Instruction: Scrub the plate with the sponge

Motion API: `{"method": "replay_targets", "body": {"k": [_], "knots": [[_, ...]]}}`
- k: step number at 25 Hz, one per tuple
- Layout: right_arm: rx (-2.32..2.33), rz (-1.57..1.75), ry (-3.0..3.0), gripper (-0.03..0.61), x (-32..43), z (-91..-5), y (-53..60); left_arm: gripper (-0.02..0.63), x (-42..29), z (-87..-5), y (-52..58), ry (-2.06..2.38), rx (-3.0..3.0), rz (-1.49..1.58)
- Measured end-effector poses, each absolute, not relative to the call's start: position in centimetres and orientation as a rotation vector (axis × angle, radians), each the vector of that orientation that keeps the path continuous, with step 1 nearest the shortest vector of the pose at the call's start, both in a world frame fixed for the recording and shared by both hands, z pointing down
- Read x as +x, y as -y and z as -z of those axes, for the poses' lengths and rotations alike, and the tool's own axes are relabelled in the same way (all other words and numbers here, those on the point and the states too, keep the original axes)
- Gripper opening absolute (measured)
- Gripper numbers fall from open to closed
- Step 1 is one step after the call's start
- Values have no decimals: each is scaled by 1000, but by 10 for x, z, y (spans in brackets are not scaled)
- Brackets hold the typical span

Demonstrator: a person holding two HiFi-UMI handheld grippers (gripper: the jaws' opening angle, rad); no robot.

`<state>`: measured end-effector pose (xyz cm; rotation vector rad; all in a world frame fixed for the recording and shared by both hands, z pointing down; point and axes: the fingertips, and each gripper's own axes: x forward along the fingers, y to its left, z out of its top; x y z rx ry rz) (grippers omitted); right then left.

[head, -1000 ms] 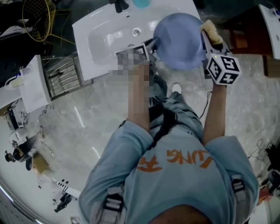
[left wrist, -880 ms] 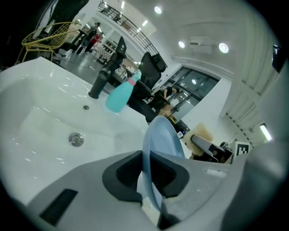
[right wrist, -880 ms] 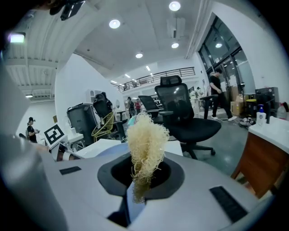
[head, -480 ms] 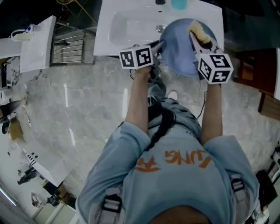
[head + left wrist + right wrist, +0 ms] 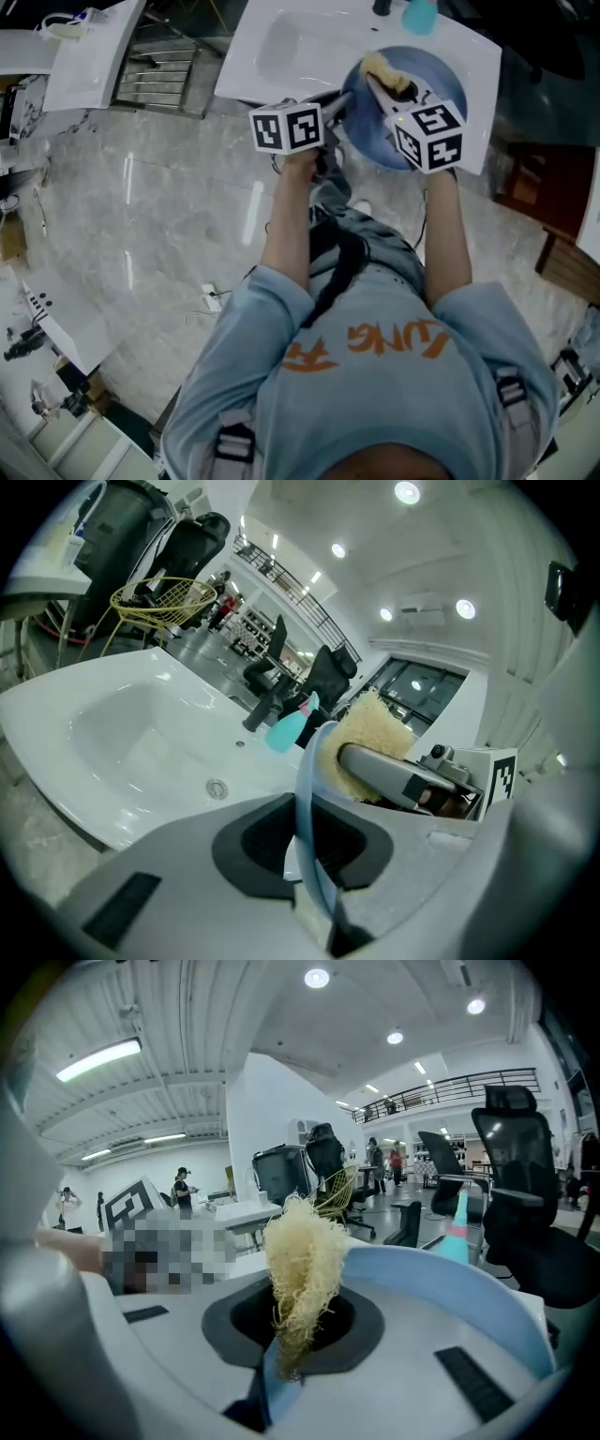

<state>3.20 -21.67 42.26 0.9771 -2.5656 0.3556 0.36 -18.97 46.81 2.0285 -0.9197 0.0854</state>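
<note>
Left fingers (image 5: pixel 187 883) pinch plate rim (image 5: pixel 306 780); sponge (image 5: pixel 302 1260) juts outward.

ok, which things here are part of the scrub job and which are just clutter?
In the job: blue plate, left gripper on its rim; sponge in right gripper.
Lying about: teal spray bottle, faucet, yellow wire basket.

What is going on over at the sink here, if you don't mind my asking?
A person is working with a hand-held gripper in each hand. The left gripper has its fingers clamped on the rim of a round light-blue plate, holding it over the white ceramic sink. The right gripper grips a yellow fibrous sponge, which rests against the plate's face. A teal spray bottle stands at the sink's back edge.
</note>
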Motion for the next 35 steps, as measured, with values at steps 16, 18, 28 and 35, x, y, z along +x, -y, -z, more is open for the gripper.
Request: {"method": "replay_targets", "body": {"k": [16,18,28,35], "knots": [[1191,-418,2482,34,50,-435,242,31,-6,-469,184,910,2063,-133],[1236,-429,2468,34,59,-436,244,31,-4,-471,184,907,2067,-153],[1543,-533,2274,32,134,-446,252,35,8,-477,188,888,2088,-221],[1697,-643,2093,32,178,-464,242,38,12,-481,190,904,2093,-247]]}}
